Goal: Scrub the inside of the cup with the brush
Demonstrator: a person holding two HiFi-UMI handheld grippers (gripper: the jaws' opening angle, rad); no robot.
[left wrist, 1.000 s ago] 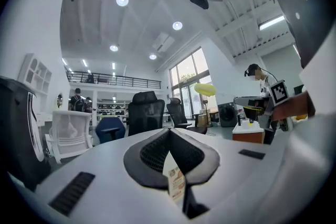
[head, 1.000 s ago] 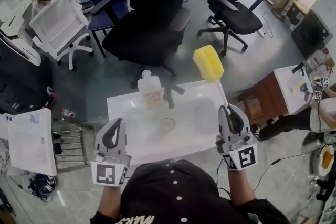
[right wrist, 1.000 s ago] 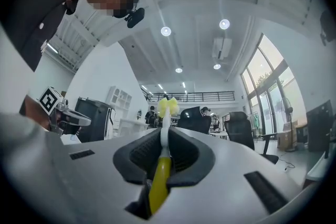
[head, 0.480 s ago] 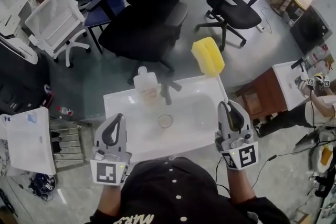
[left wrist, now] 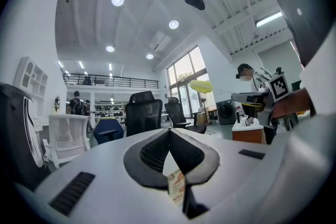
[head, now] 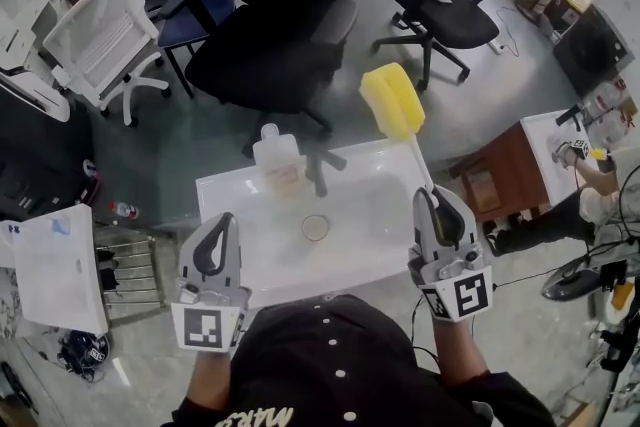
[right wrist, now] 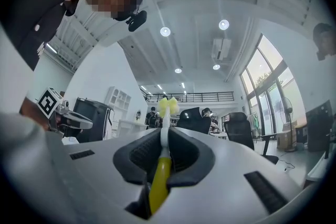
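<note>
Sponge brush gripped above the white sink, cup standing apart

Head view: the right gripper [head: 437, 197] pinches the sponge brush [head: 392, 101] by its handle, with the yellow head raised past the white sink's [head: 372, 215] far rim. The clear cup [head: 277, 161] stands at that far rim, towards its left. The left gripper [head: 224, 223] hangs at the near rim. Left gripper view: jaws pressed together on nothing. Right gripper view: jaws clamp the yellow handle [right wrist: 159, 183].

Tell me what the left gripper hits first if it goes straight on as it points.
Probably the cup, seen just past the tips of the shut left gripper; depth is unclear.
</note>
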